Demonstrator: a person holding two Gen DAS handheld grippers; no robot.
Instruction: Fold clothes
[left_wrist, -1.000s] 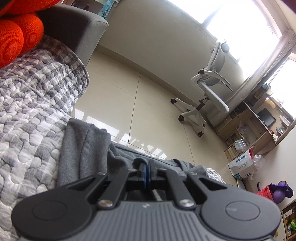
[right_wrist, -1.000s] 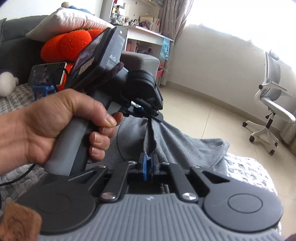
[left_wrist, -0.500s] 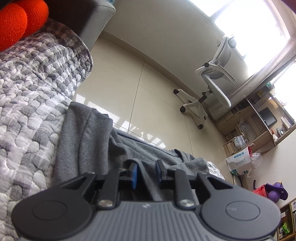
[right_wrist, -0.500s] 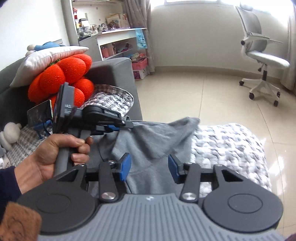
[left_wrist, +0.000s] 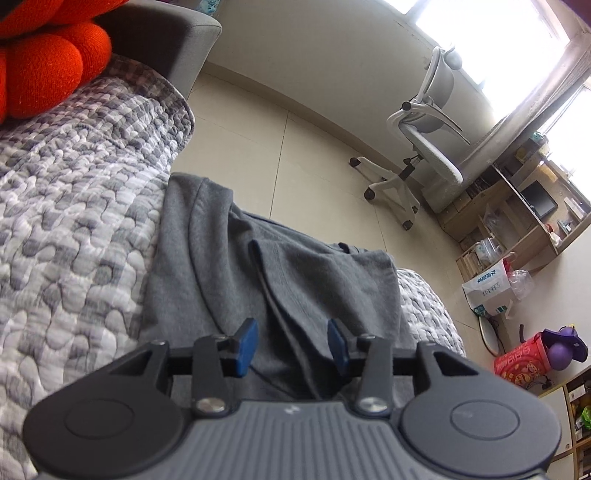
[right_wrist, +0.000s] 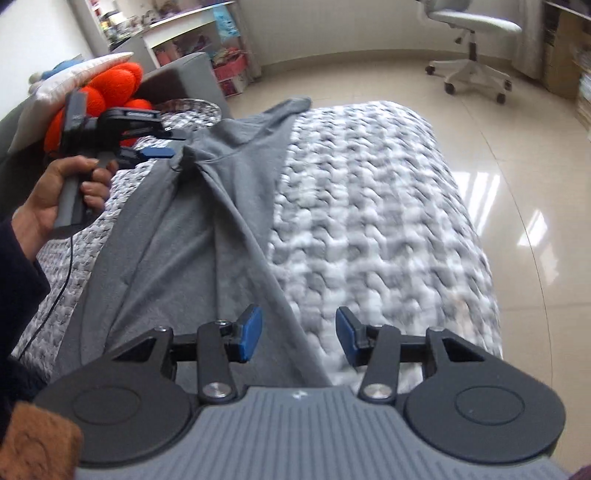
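The left tongs (left_wrist: 291, 345) gape open and empty above a grey garment (left_wrist: 280, 273) spread on a quilted blanket (left_wrist: 74, 221). In the right wrist view, the right tongs (right_wrist: 299, 334) are also open over the garment's edge, gripping nothing.

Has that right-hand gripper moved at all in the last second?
Yes. The right gripper has opened, let go of the grey garment and backed away from it, toward the near end of the quilted cover.

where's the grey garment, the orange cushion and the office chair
grey garment (right_wrist: 177, 236): right wrist view, flat middle panel
orange cushion (left_wrist: 48, 70): left wrist view, rounded knitted lobe
office chair (left_wrist: 430, 147): left wrist view, seat underside
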